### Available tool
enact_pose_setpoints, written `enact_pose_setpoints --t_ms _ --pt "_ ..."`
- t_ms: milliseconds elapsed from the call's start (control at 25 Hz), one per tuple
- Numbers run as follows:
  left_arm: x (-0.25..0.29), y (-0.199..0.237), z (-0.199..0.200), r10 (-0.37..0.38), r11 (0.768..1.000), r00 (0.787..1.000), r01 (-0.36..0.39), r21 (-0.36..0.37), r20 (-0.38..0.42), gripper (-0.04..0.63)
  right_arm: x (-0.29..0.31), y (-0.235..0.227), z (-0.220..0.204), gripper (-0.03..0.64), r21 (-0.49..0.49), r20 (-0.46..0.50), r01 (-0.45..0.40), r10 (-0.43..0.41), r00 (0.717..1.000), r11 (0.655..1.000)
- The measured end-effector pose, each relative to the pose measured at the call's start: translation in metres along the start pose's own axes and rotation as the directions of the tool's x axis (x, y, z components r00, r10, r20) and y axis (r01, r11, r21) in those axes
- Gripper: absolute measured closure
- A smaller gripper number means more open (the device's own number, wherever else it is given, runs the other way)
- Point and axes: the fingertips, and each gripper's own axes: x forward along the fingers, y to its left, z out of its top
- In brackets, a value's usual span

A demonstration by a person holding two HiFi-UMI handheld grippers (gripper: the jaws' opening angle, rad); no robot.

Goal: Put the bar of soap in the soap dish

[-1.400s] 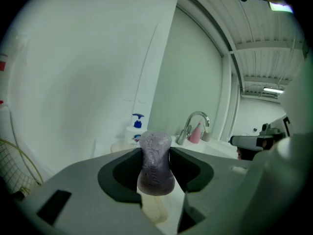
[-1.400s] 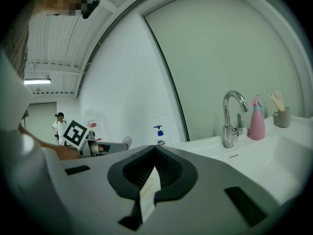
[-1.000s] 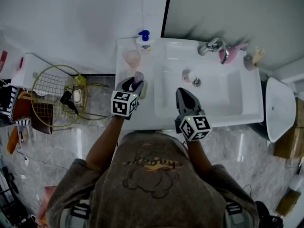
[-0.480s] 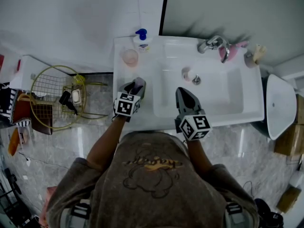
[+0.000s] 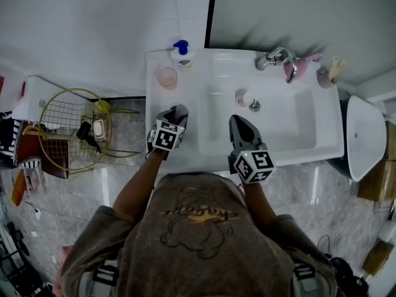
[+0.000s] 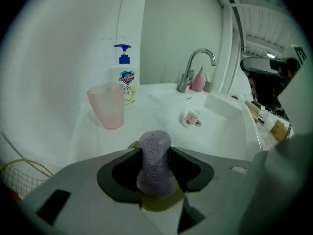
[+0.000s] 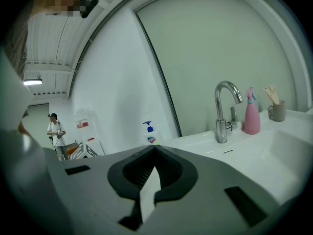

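Left gripper (image 6: 155, 153) pinching purple soap (image 6: 155, 166), now lower, over yellow soap dish (image 6: 159, 204) near sink top (image 5: 183, 156) front left corner. Almost in. Right gripper (image 5: 239, 124) closed, empty.

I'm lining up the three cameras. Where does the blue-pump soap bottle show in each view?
Head view: bottle at top centre, behind the pink cup.
Left gripper view: bottle at upper left, behind the pink cup.
Right gripper view: bottle, small, near centre.
Shared landmark: the faucet, right of the bottle in every view.
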Motion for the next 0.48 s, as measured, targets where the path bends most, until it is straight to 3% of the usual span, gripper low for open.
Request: enact_pose_setpoints --t_ms 480 --pt "-0.0034 -0.0038 0.0037 -0.016 0.999 1.0 0.017 -0.028 0.015 0.416 -0.003 -0.0027 -0.0046 0.615 0.002 -0.007 0.001 -0.001 1.0 1.0"
